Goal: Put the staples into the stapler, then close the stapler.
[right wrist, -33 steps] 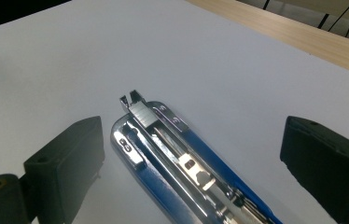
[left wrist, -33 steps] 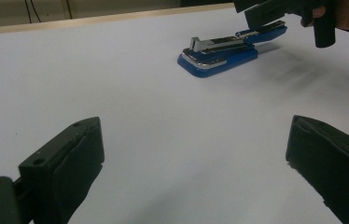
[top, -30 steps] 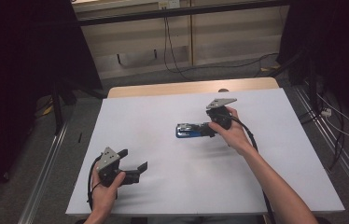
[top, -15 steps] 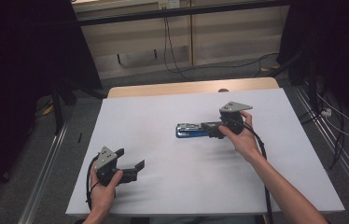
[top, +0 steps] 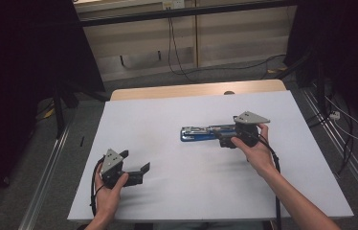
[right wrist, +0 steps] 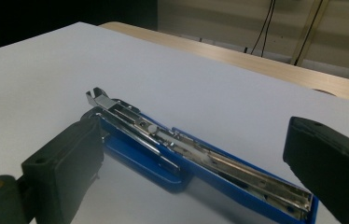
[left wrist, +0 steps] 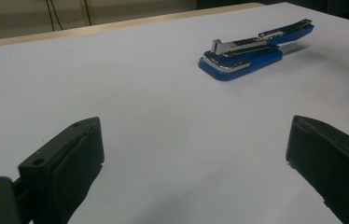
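- Where the table (top: 177, 201) nears the person's side, the left gripper (top: 136, 167) hovers low over the white top — jaws spread wide, nothing between them, well apart from the stapler.
- Toward the middle lies the blue stapler (top: 201, 134), flat on the white surface, its metal magazine exposed along the top; in the left gripper view it sits far off at the upper right (left wrist: 252, 51).
- At the right, the right gripper (top: 225, 138) is just at the stapler's end — jaws open, one on each side of the stapler (right wrist: 186, 158), not clamped on it.
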`<state>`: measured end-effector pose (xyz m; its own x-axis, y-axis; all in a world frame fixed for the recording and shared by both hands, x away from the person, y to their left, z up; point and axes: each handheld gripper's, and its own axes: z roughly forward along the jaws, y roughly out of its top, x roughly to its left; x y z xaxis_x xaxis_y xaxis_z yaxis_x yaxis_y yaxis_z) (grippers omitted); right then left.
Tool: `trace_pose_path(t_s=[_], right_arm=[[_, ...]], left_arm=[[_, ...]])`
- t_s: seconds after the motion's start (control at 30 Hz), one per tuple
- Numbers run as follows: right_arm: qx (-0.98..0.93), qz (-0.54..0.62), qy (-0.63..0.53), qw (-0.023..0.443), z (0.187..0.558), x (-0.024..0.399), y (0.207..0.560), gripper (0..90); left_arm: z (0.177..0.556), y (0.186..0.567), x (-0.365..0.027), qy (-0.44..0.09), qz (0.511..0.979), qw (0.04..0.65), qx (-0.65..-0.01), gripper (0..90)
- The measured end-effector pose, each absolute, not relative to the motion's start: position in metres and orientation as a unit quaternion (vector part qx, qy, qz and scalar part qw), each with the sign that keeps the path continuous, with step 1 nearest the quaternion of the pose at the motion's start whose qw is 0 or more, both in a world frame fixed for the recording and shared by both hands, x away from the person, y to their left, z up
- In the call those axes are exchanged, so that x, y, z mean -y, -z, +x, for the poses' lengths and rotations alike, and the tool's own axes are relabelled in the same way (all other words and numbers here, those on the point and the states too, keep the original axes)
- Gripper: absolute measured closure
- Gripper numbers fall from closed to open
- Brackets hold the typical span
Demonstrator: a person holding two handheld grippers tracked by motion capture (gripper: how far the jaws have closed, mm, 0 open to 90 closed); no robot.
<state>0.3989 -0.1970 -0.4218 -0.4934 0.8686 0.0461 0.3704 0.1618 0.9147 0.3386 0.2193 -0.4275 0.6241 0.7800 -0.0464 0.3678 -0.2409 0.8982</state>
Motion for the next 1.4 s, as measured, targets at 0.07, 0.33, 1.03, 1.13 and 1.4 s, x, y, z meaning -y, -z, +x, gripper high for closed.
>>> trace_pose_path(t_s=[0.07,0.33,1.03,1.13,1.4], right_arm=[[-0.715,0.432,-0.481,0.264,0.394,0.2,0.423,4.7],[-0.71,0.435,-0.481,0.273,0.381,0.209,0.427,4.3],[-0.702,0.449,-0.463,0.302,0.355,0.236,0.427,2.2],[-0.699,0.45,-0.463,0.307,0.356,0.237,0.428,2.1],[-0.7,0.453,-0.46,0.305,0.357,0.237,0.432,4.0]], left_arm=[[0.338,0.426,-0.215,-0.225,0.766,0.48,-0.364,4.4],[0.344,0.425,-0.205,-0.211,0.767,0.486,-0.362,5.1],[0.362,0.424,-0.194,-0.187,0.771,0.494,-0.354,7.2],[0.366,0.425,-0.193,-0.184,0.769,0.495,-0.361,7.4],[0.377,0.419,-0.177,-0.183,0.768,0.503,-0.351,7.3]])
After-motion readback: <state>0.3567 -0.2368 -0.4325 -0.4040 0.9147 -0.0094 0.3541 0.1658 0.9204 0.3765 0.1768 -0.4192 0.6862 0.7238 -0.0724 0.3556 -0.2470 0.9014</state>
